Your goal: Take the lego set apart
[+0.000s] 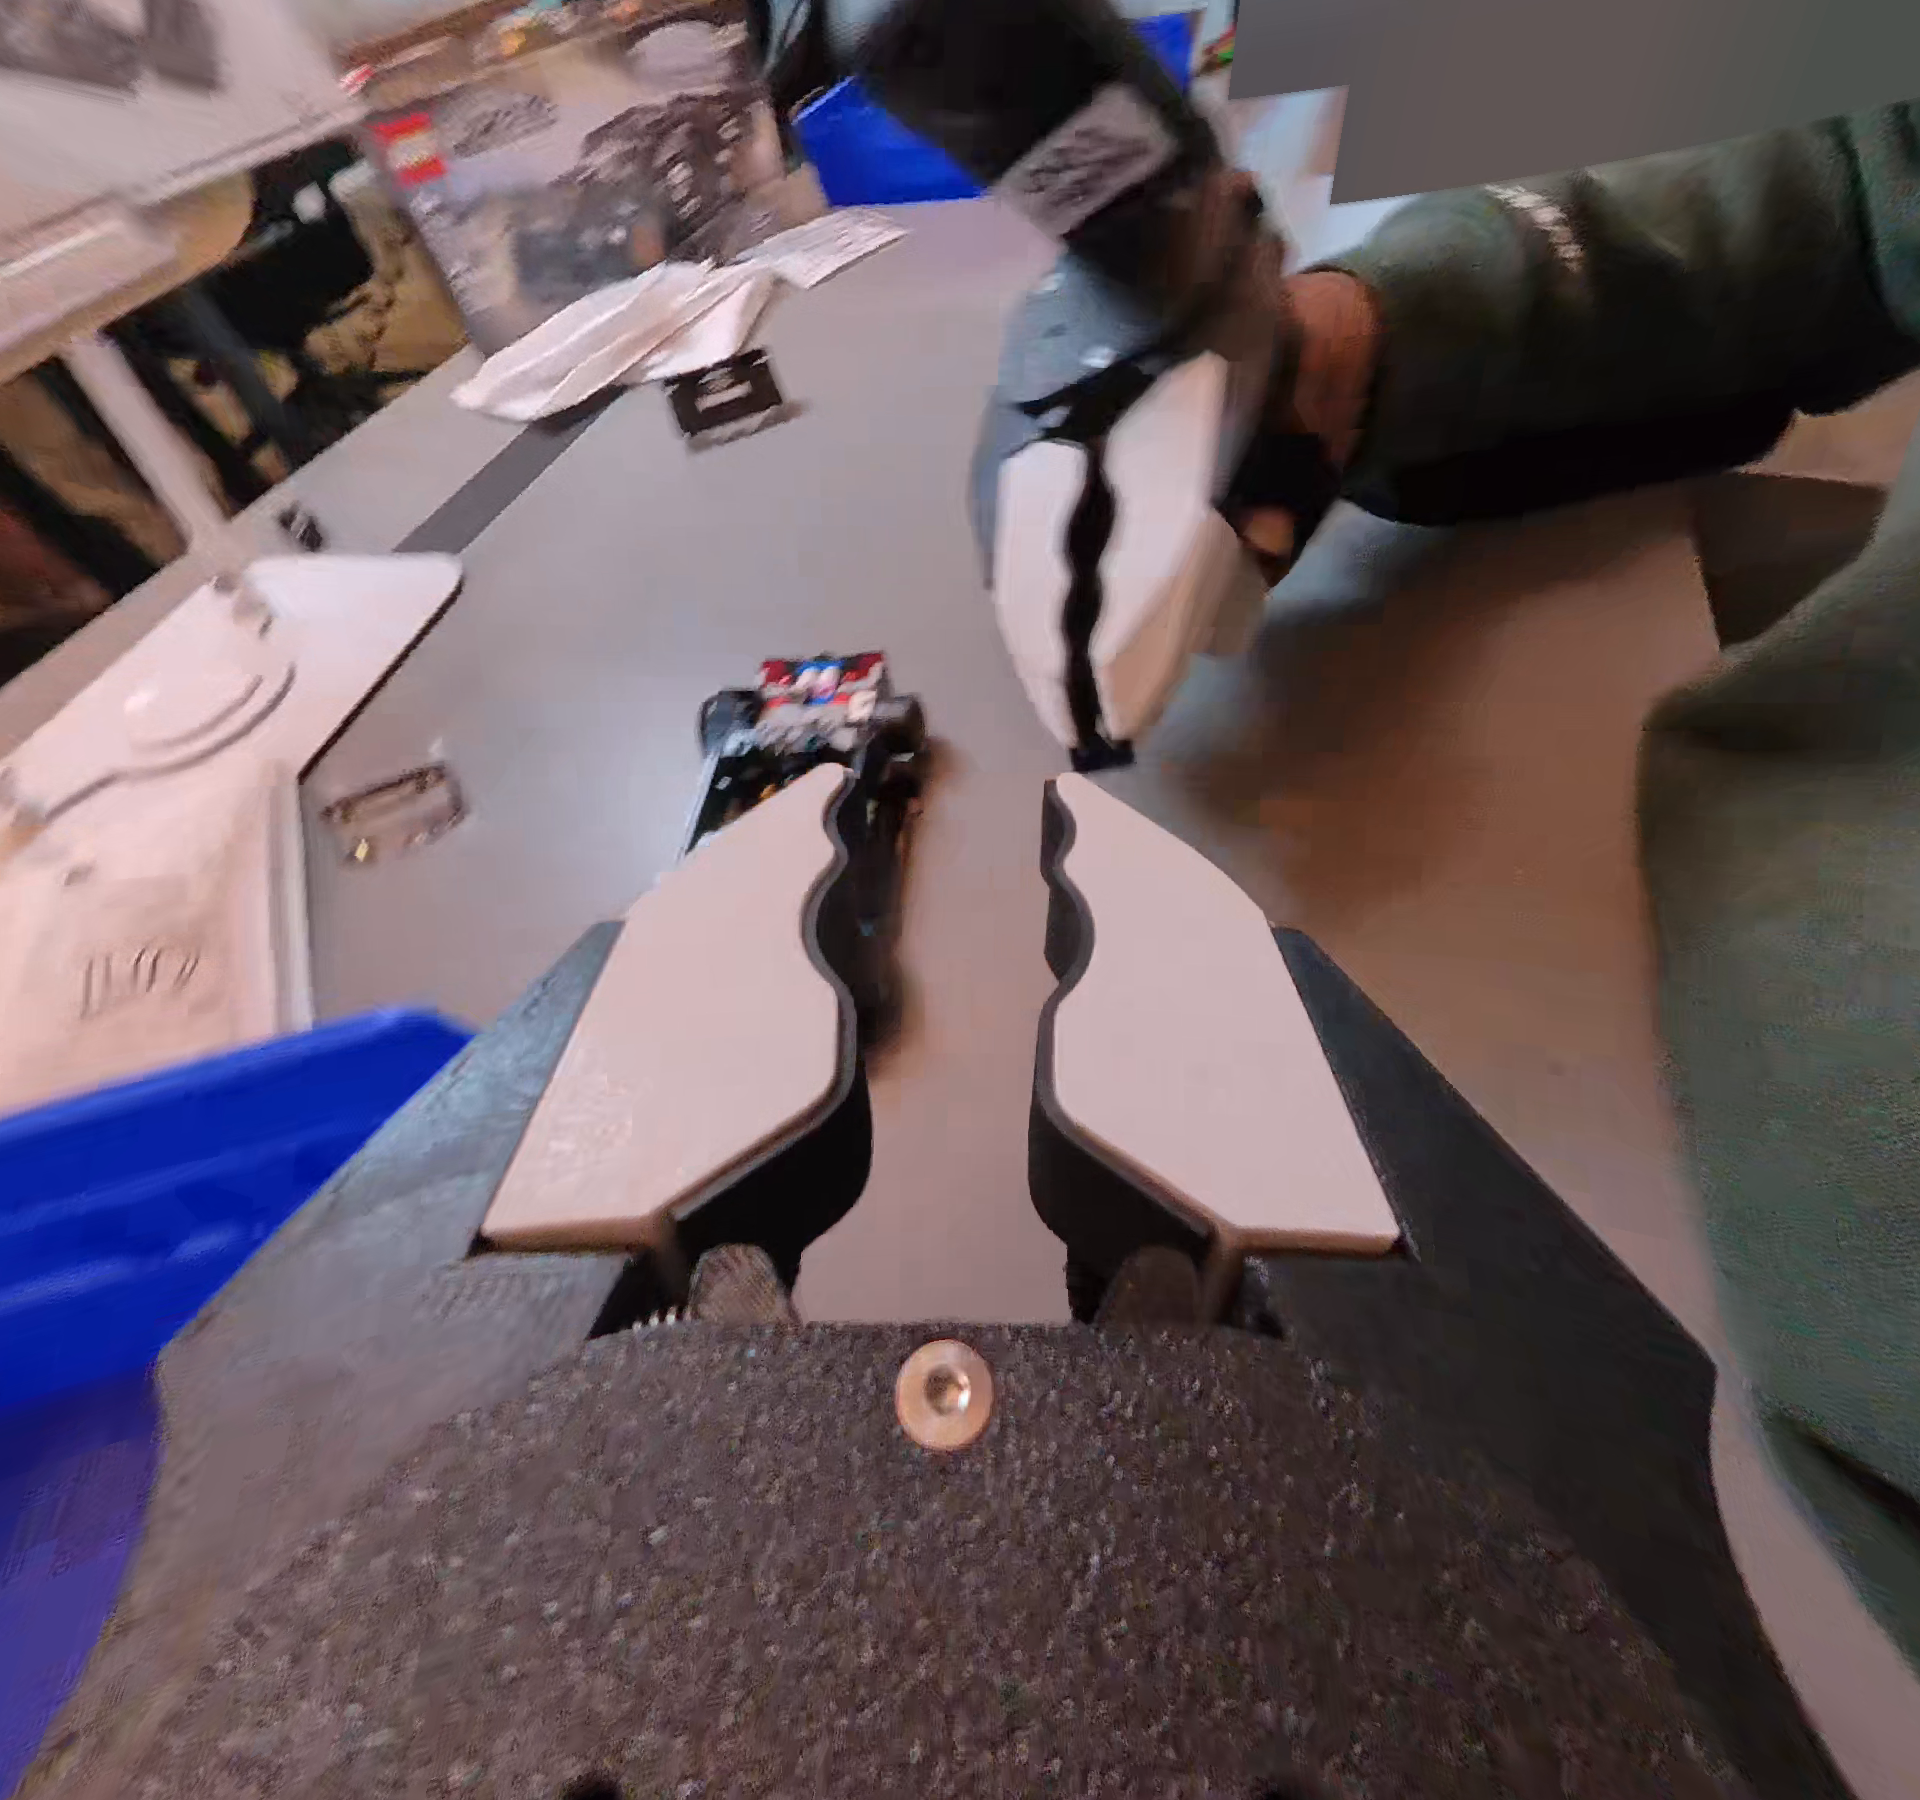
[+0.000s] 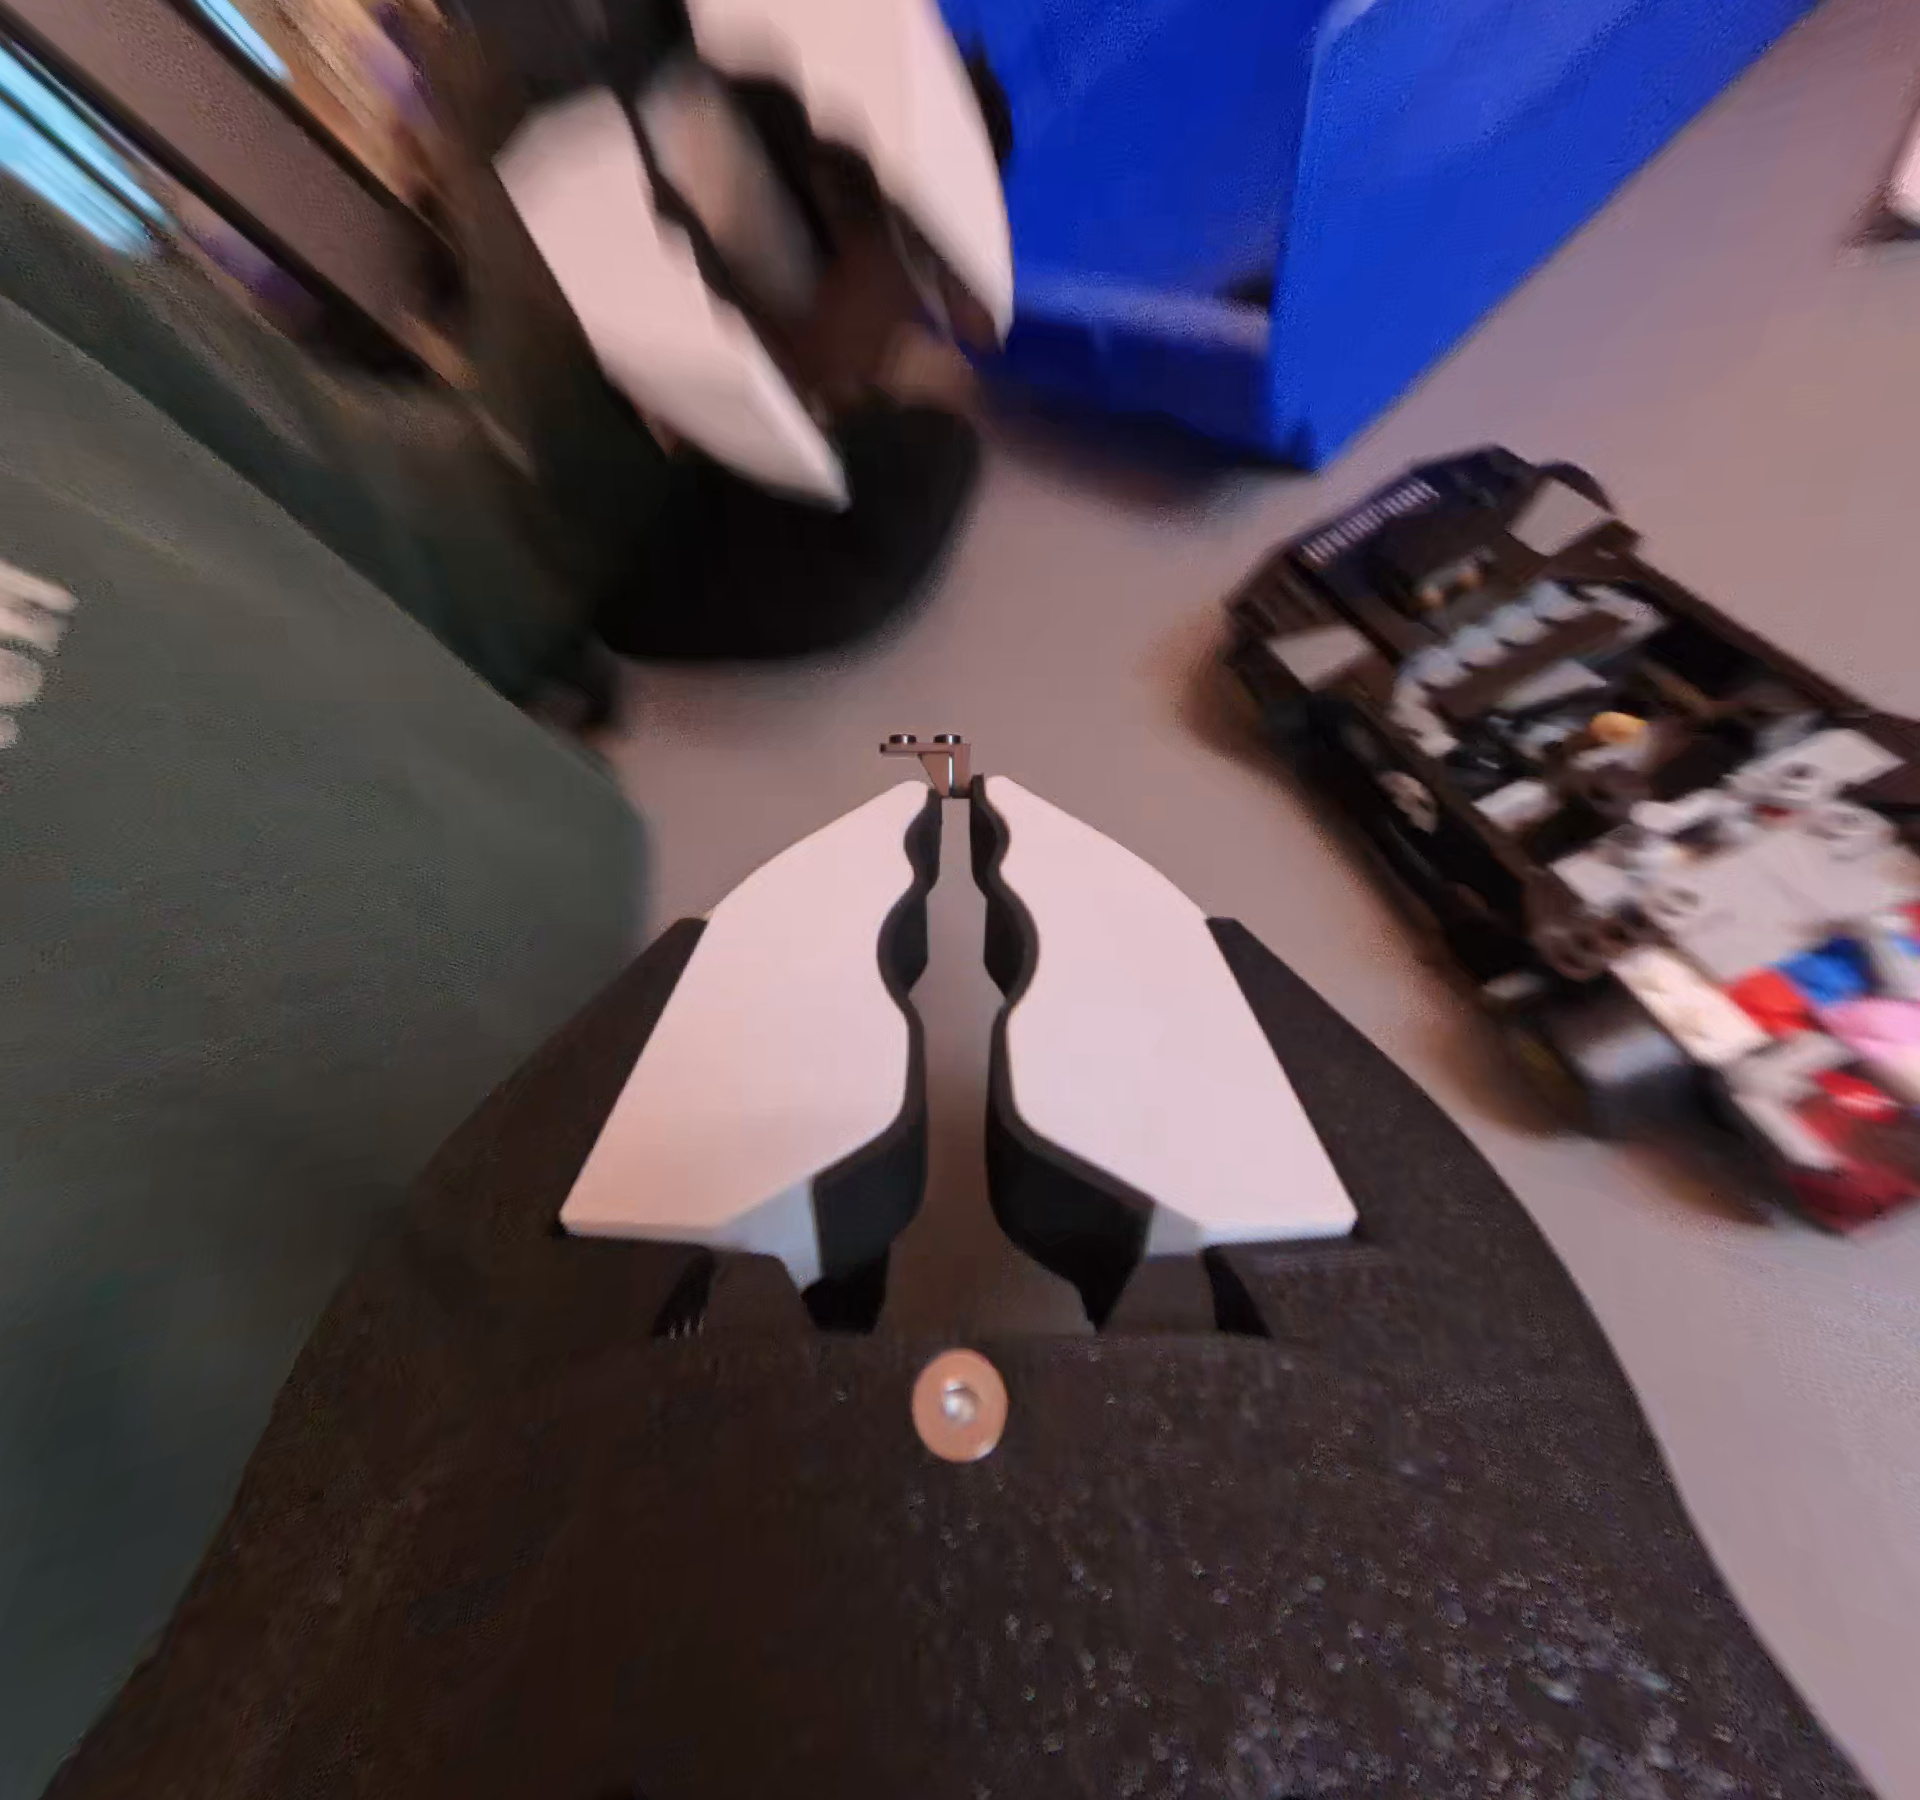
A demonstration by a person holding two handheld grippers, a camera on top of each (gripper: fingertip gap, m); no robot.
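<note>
The lego set is a black car model (image 2: 1621, 815) with white, red and blue parts, lying on the grey table (image 2: 1143, 628) to the right of my right gripper. In the left wrist view the car (image 1: 821, 722) lies just beyond my left fingertips. My left gripper (image 1: 948, 794) is open and empty, above the table next to the car. My right gripper (image 2: 951, 786) is shut on a small grey lego bracket piece (image 2: 935, 758) with two studs, held at the very fingertips. The right gripper also shows in the left wrist view (image 1: 1091, 607), its fingers together.
A blue bin (image 2: 1299, 140) stands behind the car; its corner also shows at the left in the left wrist view (image 1: 156, 1210). A lego box (image 1: 582, 161), white papers (image 1: 644, 327) and a white board (image 1: 187, 732) lie on the table. A person's green sleeve (image 1: 1662, 327) reaches in at right.
</note>
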